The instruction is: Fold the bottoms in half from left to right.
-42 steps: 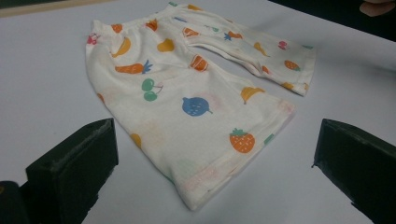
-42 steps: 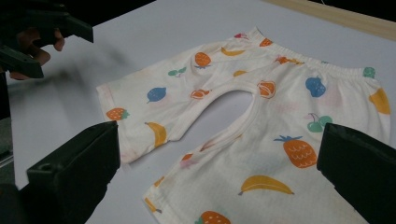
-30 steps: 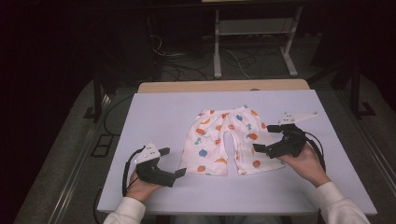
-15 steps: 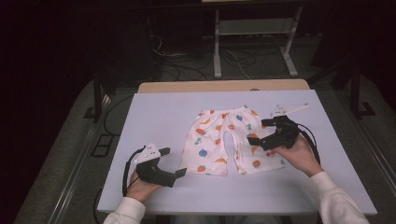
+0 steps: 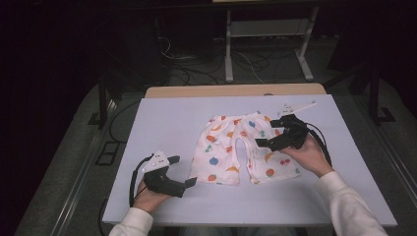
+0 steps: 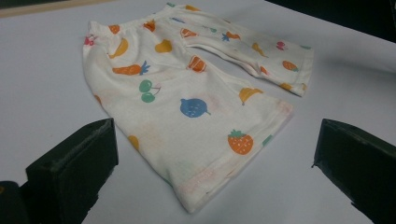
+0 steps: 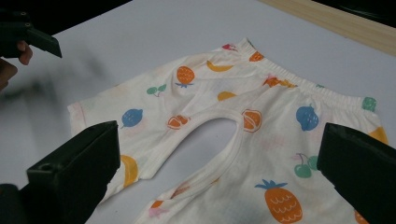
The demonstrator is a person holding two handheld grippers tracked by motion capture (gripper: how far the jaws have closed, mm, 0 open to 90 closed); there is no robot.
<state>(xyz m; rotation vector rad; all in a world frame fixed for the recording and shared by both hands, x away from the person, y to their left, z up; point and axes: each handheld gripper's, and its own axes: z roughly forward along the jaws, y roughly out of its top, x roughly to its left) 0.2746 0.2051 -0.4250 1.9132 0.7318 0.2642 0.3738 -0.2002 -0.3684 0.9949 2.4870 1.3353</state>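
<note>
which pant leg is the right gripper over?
The right gripper, jaws open, hovers over the shorts' leg on the person's right. The other leg lies clear, nearer the left gripper, which rests on the table.

Dark room, grey floor, white metal stand behind.

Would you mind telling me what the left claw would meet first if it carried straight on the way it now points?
Most likely the near leg hem of the fruit-print shorts, which lies between the open jaws of the left claw just ahead on the white table; depth is uncertain.
</note>
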